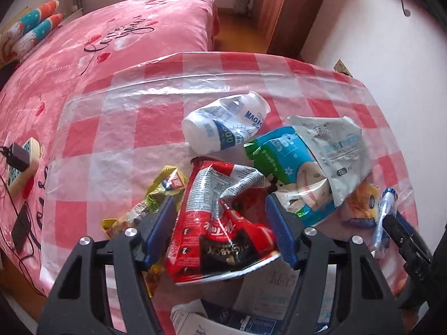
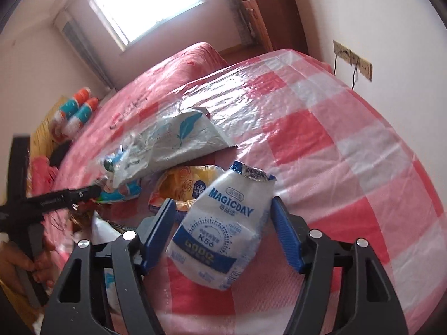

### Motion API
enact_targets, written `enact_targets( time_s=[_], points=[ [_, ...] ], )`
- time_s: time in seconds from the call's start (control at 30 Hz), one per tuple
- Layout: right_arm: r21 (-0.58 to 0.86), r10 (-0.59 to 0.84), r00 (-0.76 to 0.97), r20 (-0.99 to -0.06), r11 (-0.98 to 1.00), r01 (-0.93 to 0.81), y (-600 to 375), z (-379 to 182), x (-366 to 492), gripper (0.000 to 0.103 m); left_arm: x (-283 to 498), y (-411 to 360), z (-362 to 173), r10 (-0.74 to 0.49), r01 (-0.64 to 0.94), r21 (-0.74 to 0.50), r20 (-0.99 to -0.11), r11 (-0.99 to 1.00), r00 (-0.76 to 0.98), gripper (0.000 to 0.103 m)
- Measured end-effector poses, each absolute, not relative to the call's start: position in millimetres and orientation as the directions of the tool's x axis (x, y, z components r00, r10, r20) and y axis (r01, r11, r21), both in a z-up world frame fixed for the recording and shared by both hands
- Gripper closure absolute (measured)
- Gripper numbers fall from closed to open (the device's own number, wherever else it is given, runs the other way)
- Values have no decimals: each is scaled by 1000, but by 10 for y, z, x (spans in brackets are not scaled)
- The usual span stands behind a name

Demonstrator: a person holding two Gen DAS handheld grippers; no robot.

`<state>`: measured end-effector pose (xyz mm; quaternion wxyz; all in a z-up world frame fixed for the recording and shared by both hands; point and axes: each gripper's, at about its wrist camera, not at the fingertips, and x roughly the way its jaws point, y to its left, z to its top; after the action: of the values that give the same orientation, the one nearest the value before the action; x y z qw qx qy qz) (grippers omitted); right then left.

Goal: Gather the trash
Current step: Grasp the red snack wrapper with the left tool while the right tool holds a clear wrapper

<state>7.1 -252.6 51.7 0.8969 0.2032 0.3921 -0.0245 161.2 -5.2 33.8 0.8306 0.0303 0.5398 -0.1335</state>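
Left wrist: my left gripper (image 1: 222, 230) straddles red wrapper (image 1: 220, 223) just beside white bottle (image 1: 223, 128), pads not pressing. Right gripper (image 2: 220, 231) likewise around bottle, ungripped. Risk: crinkly foil slips out at closure.

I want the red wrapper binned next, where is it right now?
In the left wrist view the red wrapper lies on the checked plastic sheet, between the left gripper's fingers, with the yellow-green wrapper at its left.
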Motion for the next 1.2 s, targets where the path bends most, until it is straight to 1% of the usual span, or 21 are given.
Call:
enact_targets(
  time_s=[0.07, 0.17, 0.23, 0.3, 0.33, 0.4, 0.47, 0.67, 0.87, 0.9, 1.0, 1.03, 1.07, 1.1, 1.2],
  points=[
    [301, 87, 684, -724, 933, 199, -2465, 510, 96, 38, 1622, -107, 304, -183, 264, -84, -907, 961, 378, 36],
    [243, 56, 681, -730, 953, 183, -2386, 495, 112, 39, 1613, -181, 260, -171, 283, -61, -908, 957, 381, 36],
    [237, 52, 684, -728, 955, 179, -2370, 492, 118, 39, 1603, -198, 254, -162, 281, -50, -907, 959, 390, 39],
    [243, 58, 688, -724, 954, 176, -2380, 485, 117, 40, 1580, -192, 261, -156, 273, -45, -903, 961, 401, 45],
    [247, 62, 688, -723, 953, 174, -2399, 481, 122, 40, 1558, -190, 264, -155, 270, -43, -900, 962, 407, 45],
    [256, 70, 690, -720, 951, 171, -2421, 476, 121, 41, 1501, -159, 277, -158, 256, -51, -896, 965, 416, 52],
    [272, 82, 694, -715, 947, 168, -2443, 474, 99, 41, 1460, -128, 283, -165, 247, -63, -893, 967, 419, 55],
    [334, 136, 715, -686, 932, 143, -2503, 485, 39, 45, 1220, -80, 336, -139, 229, -33, -875, 973, 464, 58],
    [345, 150, 747, -648, 932, 113, -2484, 570, -51, 47, 985, 2, 435, -121, 199, -17, -842, 980, 525, 59],
    [347, 153, 754, -639, 932, 104, -2486, 590, -67, 47, 936, 21, 466, -120, 193, -16, -833, 981, 540, 70],
    [352, 166, 772, -614, 933, 80, -2451, 647, -122, 47, 831, 71, 537, -127, 184, -27, -818, 983, 561, 70],
    [350, 168, 774, -610, 934, 74, -2436, 662, -136, 84, 792, 89, 558, -128, 181, -28, -813, 983, 569, 70],
    [350, 171, 768, -617, 934, 73, -2423, 666, -141, 83, 768, 99, 571, -130, 180, -30, -808, 983, 574, 70],
    [365, 187, 768, -613, 929, 65, -2418, 662, -152, 86, 729, 121, 587, -134, 179, -34, -803, 983, 581, 70],
    [359, 199, 753, -627, 932, 53, -2373, 634, -148, 86, 633, 192, 614, -151, 179, -54, -795, 982, 587, 70]
  ],
)
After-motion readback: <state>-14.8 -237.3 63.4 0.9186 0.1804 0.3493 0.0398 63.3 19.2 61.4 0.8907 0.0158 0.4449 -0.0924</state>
